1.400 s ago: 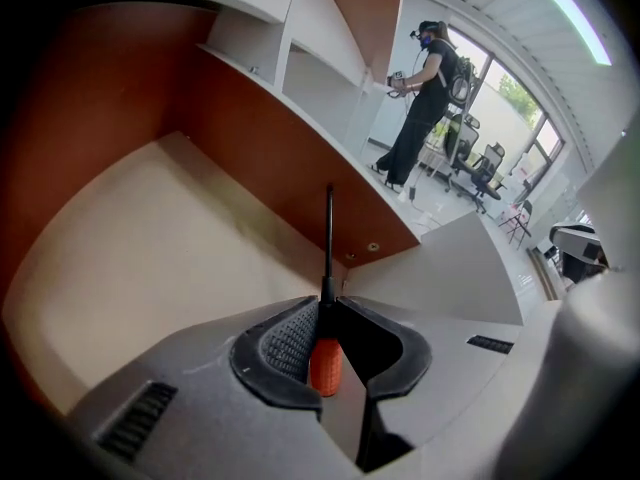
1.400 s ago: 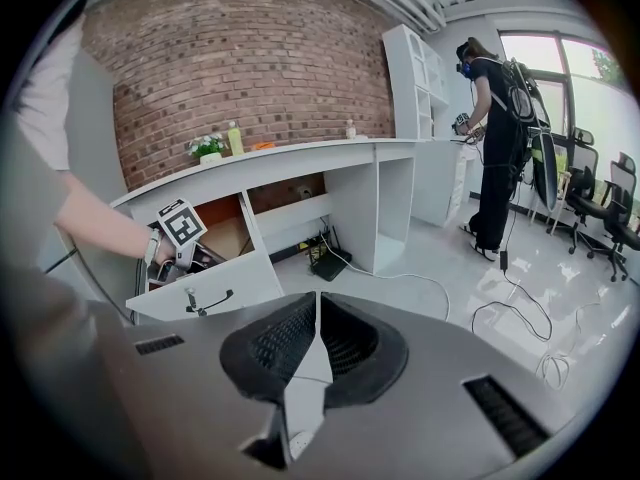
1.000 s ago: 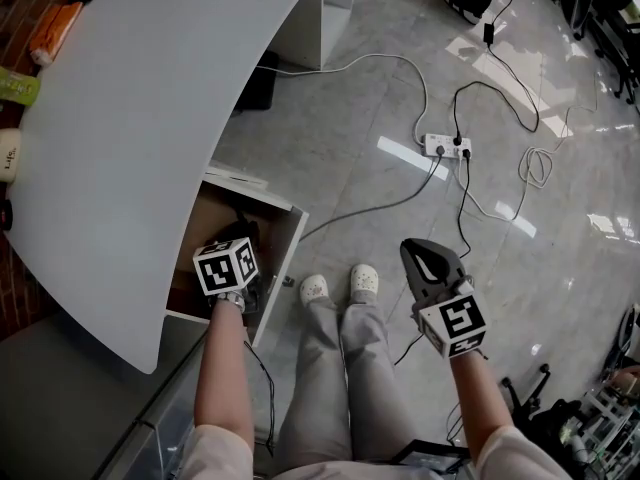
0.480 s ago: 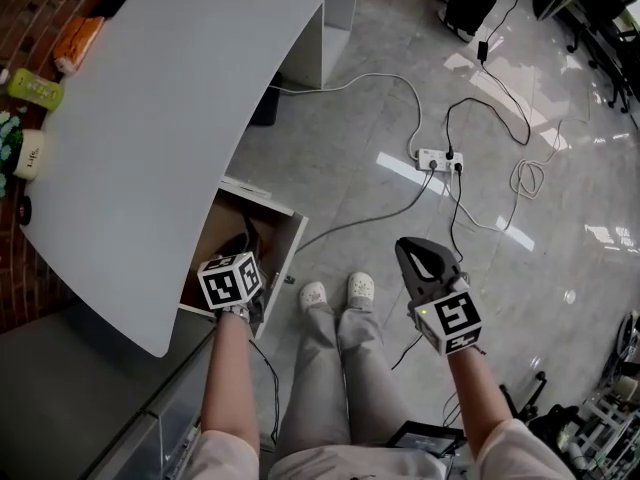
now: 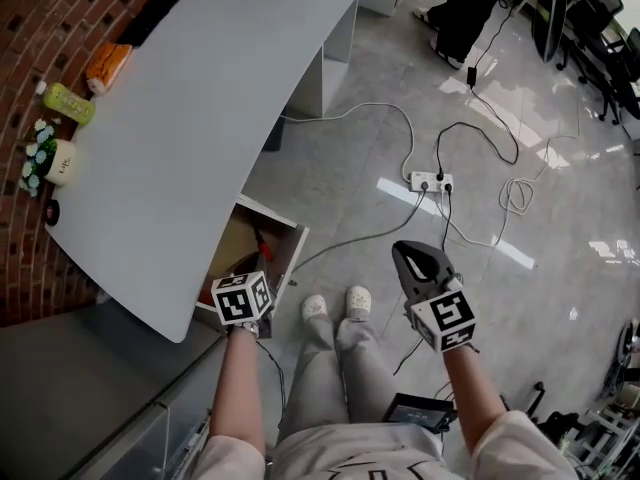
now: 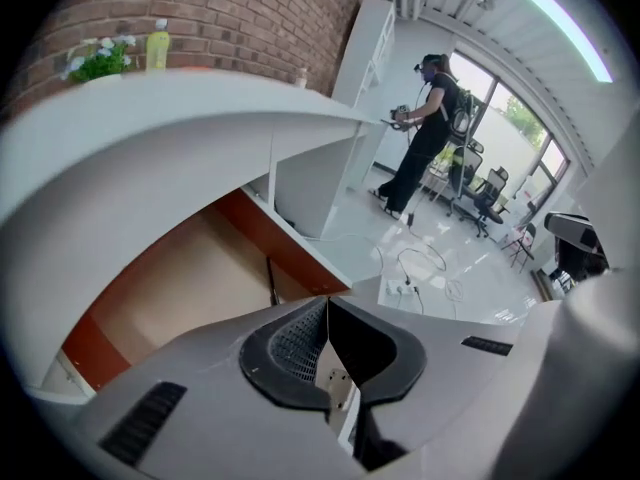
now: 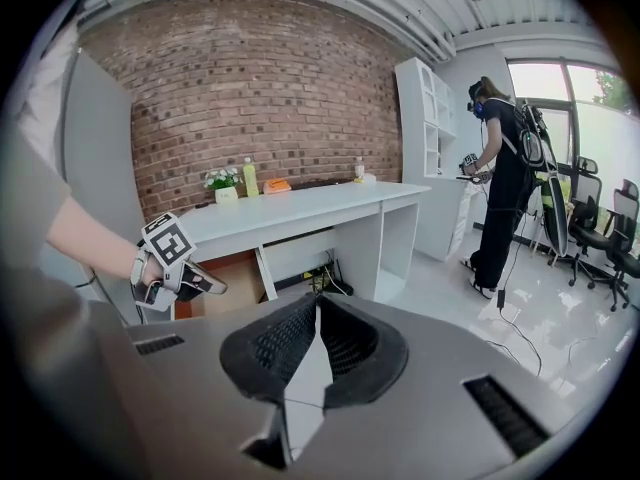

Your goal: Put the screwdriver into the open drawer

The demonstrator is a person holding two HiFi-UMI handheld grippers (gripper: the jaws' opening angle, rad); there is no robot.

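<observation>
The drawer (image 5: 291,244) stands open under the white desk (image 5: 190,118), its wooden inside in sight. A screwdriver (image 5: 262,241) with a red handle lies in it, seen in the left gripper view as a thin dark rod (image 6: 270,281) on the drawer floor (image 6: 190,278). My left gripper (image 5: 243,271) hangs over the drawer's front edge, jaws shut and empty (image 6: 327,300). The right gripper (image 5: 408,253) is held over the floor to the right of my legs, also shut with nothing in it (image 7: 317,301). From there the left gripper (image 7: 205,286) shows in front of the drawer (image 7: 236,274).
A power strip (image 5: 432,181) and loose cables (image 5: 520,193) lie on the tiled floor. Another person (image 6: 420,133) stands further off by white shelving. On the desk's far edge are a bottle (image 5: 68,103), a small plant (image 5: 50,158) and an orange item (image 5: 108,65).
Both grippers have risen. The left one has come up out of the drawer to its front edge. The head view has lifted, showing more of the desk top.
</observation>
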